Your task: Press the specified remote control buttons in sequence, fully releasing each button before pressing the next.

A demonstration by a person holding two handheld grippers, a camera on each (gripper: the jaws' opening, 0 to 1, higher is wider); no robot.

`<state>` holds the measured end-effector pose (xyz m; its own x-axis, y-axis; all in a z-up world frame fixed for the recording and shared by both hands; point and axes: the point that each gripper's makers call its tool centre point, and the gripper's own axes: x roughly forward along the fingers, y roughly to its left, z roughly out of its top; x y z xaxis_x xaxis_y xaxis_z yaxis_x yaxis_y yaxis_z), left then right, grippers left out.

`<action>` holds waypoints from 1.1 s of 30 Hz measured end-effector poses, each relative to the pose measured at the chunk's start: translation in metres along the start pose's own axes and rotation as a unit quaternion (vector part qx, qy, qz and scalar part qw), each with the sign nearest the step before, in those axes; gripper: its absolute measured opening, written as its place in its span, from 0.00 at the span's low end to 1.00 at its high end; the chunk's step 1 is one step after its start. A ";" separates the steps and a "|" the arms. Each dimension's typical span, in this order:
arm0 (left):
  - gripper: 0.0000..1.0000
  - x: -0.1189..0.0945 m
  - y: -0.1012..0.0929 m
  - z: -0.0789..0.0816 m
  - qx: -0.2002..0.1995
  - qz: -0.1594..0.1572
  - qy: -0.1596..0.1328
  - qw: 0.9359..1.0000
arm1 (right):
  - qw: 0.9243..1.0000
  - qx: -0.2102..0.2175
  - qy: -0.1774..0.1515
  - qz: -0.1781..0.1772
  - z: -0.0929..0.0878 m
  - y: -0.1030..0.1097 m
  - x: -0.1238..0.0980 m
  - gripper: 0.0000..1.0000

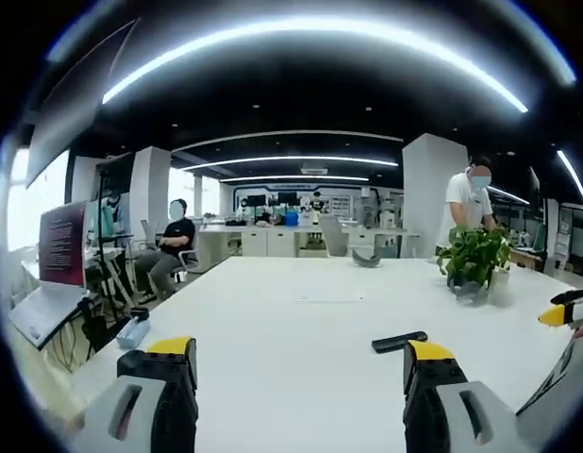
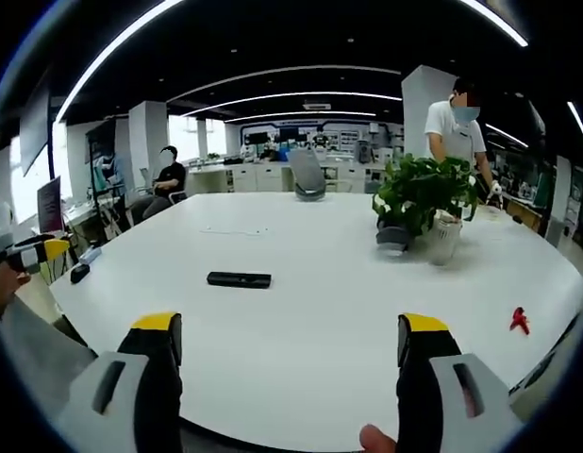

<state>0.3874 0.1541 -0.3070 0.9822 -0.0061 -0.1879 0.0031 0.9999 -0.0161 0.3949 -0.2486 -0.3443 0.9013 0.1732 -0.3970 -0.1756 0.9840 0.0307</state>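
Note:
A black remote control (image 2: 239, 279) lies flat on the white table (image 2: 310, 245), ahead of my right gripper (image 2: 290, 340) and a little to its left. That gripper stands open above the table's near edge with nothing between its jaws. In the left gripper view the same remote control (image 1: 399, 342) lies just ahead of the right-hand jaw of my left gripper (image 1: 301, 351), which is open and empty too. The right gripper's yellow tip (image 1: 559, 314) pokes in at the right edge, and the left gripper's yellow tip (image 2: 48, 249) pokes in at the left edge.
A potted plant (image 2: 419, 203) stands on the table at the far right, with a small red thing (image 2: 519, 321) near the right edge. A small dark object (image 2: 79, 273) lies at the left edge. One person sits at the back left (image 2: 164, 179), another stands behind the plant (image 2: 455, 127).

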 end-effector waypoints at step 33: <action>0.90 -0.007 0.004 0.005 -0.001 0.023 -0.007 1.000 | 0.996 -0.048 0.071 0.019 -0.023 0.013 0.007 0.86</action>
<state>0.3816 0.1585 -0.3008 0.9837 0.0397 -0.1752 -0.0422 0.9991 -0.0105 0.3895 -0.2359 -0.3673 0.8297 0.1960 -0.5227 -0.2513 0.9672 -0.0362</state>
